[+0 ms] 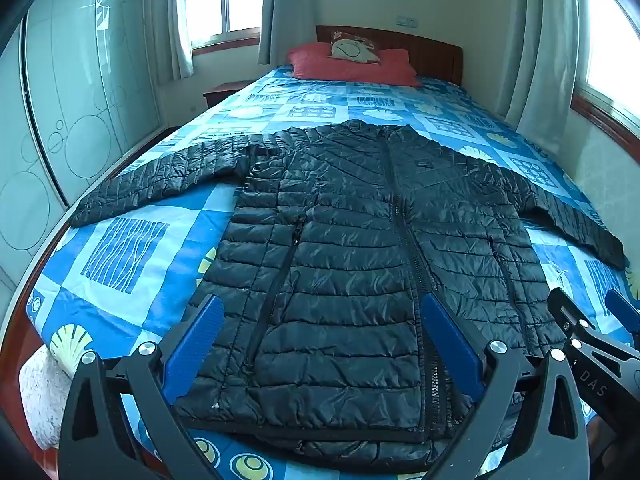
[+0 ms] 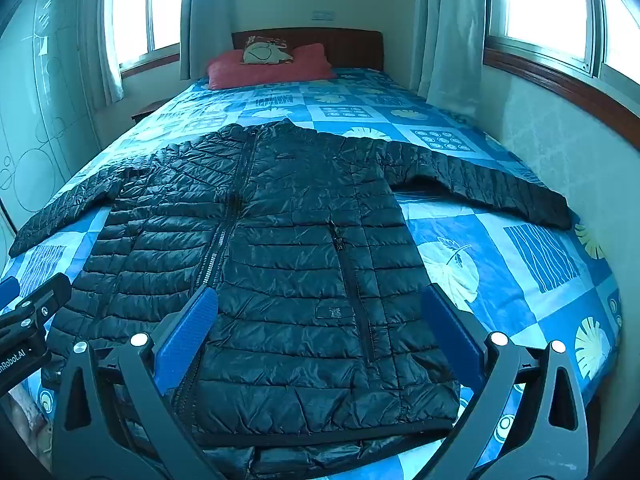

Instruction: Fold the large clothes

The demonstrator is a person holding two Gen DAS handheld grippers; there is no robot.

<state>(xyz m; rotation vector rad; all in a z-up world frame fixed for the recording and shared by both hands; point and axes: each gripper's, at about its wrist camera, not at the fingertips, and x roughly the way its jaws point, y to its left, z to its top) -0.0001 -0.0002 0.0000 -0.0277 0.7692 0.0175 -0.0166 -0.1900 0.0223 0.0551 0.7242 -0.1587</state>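
A black quilted puffer jacket point(image 1: 340, 240) lies flat and zipped on the bed, front up, collar toward the headboard, both sleeves spread out sideways. It also shows in the right wrist view point(image 2: 280, 248). My left gripper point(image 1: 320, 336) is open and empty, its blue pads above the jacket's lower left half near the hem. My right gripper point(image 2: 320, 332) is open and empty above the jacket's lower right half. The right gripper also shows at the right edge of the left wrist view point(image 1: 592, 320).
The bed has a blue patterned sheet point(image 1: 132, 256) with red pillows point(image 1: 352, 66) and a small cushion at the wooden headboard. A glass wardrobe point(image 1: 72, 120) stands on the left, a wall with curtained windows point(image 2: 540, 4) on the right. A nightstand point(image 1: 224, 90) sits by the bed's far left.
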